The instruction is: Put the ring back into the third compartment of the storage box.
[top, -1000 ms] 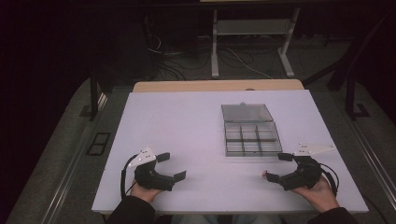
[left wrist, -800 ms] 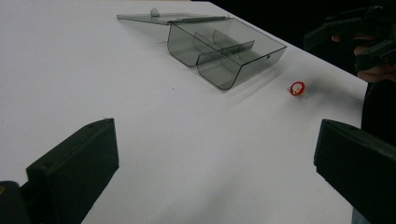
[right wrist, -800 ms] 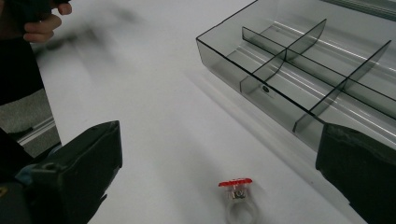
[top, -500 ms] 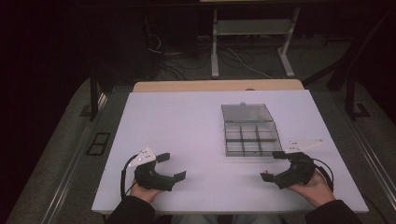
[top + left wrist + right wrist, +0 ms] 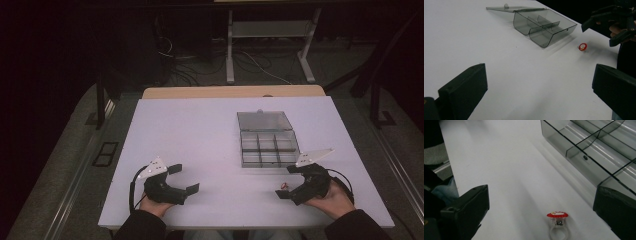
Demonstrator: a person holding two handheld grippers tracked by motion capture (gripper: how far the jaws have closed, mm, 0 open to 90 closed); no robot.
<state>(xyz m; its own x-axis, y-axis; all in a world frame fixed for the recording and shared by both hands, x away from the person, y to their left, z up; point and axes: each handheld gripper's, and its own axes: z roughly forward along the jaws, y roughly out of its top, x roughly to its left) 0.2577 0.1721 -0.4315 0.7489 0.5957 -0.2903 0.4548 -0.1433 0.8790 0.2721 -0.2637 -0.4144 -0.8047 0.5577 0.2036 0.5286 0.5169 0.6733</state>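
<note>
On the flat white counter (image 5: 200, 135), a small ring with a clear plastic band and a round red-and-white top (image 5: 557, 222), standing with the top up. Lying between the two black jaws of the right gripper (image 5: 295, 181), low in the right gripper view, a bit nearer the right jaw than the left, touching neither. Wide apart, those jaws, holding nothing, with bare counter on both sides of the ring. Seen from the high view as a tiny red dot (image 5: 284, 185) just beside the right gripper's near jaw, close to the front edge of the counter. Just past the ring, a smoky clear plastic box with little compartments inside (image 5: 268, 148), its lid laid flat open behind it, near the ring but not touching. Off to the left, well apart from the ring, the left gripper (image 5: 181, 178), held in a hand (image 5: 150, 206) at the front of the counter. Jaws spread wide there too, with nothing between them but white counter. Far across in the left gripper view, the same ring (image 5: 582, 46) as a red spot near the box (image 5: 544, 27), under the other gripper (image 5: 607, 28).
</note>
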